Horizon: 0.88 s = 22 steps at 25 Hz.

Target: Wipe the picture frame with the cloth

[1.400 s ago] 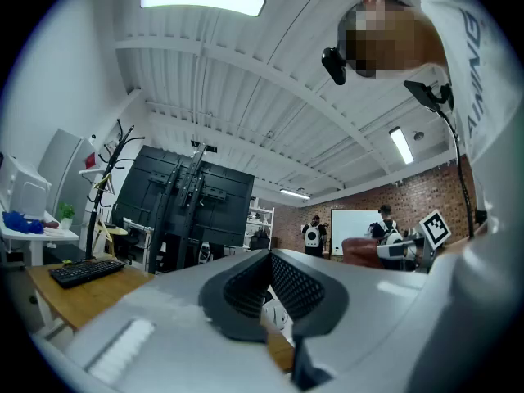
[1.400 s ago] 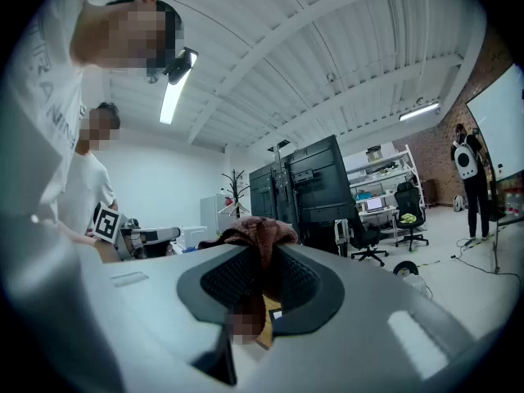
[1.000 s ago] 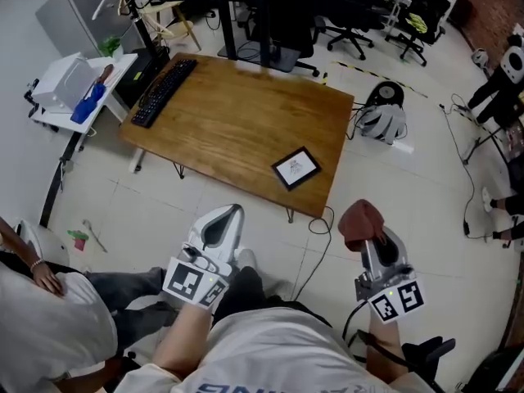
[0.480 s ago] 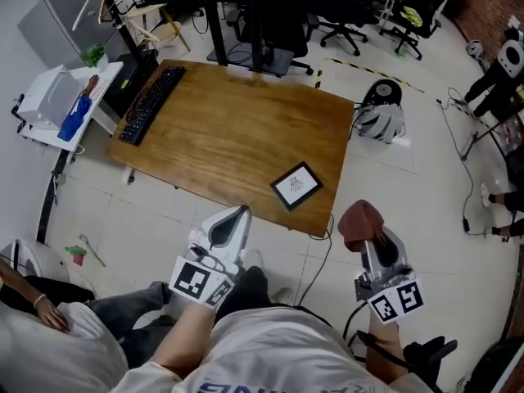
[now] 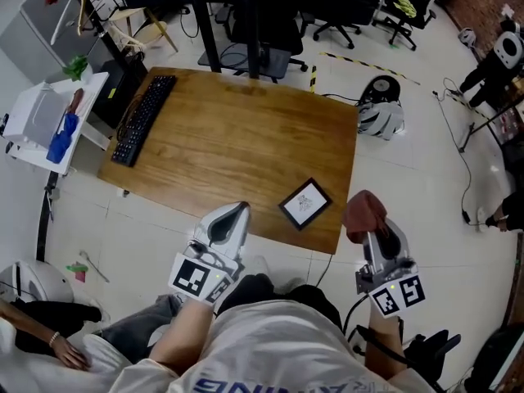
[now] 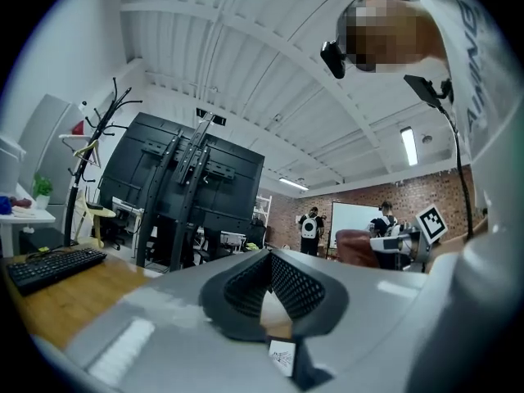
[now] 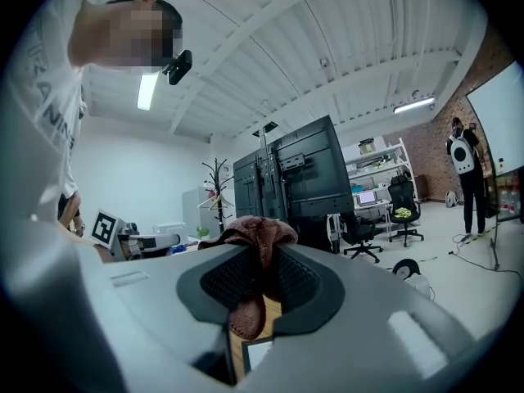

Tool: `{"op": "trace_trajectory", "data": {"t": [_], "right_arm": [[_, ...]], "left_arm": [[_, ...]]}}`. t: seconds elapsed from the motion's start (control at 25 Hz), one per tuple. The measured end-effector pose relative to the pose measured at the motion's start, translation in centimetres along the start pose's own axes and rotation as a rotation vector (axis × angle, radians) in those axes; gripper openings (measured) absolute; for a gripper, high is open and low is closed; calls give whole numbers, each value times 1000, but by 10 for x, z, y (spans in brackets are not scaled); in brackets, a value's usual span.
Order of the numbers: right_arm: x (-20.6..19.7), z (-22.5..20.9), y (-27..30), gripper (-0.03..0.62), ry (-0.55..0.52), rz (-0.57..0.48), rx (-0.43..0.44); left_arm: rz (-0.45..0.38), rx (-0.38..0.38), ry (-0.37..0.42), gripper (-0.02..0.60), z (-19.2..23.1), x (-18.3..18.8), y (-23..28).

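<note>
The black picture frame (image 5: 305, 203) lies flat near the front right corner of the wooden table (image 5: 229, 137). My right gripper (image 5: 370, 219) hangs just right of that corner, off the table, shut on a dark red cloth (image 5: 363, 211). In the right gripper view the cloth (image 7: 250, 240) bunches out between the jaws, with the frame (image 7: 258, 353) small below them. My left gripper (image 5: 226, 223) hovers at the table's front edge, left of the frame, shut with nothing in it. In the left gripper view the frame (image 6: 282, 356) shows below the jaws.
A black keyboard (image 5: 142, 119) lies on the table's left side. A white side cart (image 5: 41, 125) stands left of the table. Office chairs (image 5: 262, 31) and a black rack stand behind it. A grey bag (image 5: 381, 113) and cables lie on the floor at right. A seated person (image 5: 49, 346) is at lower left.
The table and frame have drawn closer and lower in the head view; the frame now lies between the two grippers. Both grippers keep their hold and pose.
</note>
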State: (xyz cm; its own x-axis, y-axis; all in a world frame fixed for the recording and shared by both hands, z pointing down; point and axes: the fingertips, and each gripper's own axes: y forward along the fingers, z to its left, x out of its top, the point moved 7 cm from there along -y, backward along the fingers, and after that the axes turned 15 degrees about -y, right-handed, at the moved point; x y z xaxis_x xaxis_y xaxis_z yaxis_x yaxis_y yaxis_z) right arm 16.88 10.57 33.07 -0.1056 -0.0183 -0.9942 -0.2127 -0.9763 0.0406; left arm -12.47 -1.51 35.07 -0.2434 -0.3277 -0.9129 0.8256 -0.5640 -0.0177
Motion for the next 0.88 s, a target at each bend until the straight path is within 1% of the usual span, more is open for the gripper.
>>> {"op": "trace_trajectory", "data": {"t": [0.12,0.24,0.44,0.6,0.76,0.88], "right_arm": [[2,-7,10,78,0,1,5],[2,-16,18,78,5,4,29],[-5,-31,25,78,12,25,101],[-14,-37,34,78,16,44,140],[-26,-38,42,78,21,72,172],[-32,-37,49,78,15,85,195]], "left_arm": [[13,2,-10,3,3,-2,8],[19,14,-15,3,0,-9,15],[42,72,-38,3,-9,-41,25],[111,86,-54,3,-11,-81,29],[216,88,-63,3,-10,-134,32],[281,93,-75,3,-8,-167,36]]}}
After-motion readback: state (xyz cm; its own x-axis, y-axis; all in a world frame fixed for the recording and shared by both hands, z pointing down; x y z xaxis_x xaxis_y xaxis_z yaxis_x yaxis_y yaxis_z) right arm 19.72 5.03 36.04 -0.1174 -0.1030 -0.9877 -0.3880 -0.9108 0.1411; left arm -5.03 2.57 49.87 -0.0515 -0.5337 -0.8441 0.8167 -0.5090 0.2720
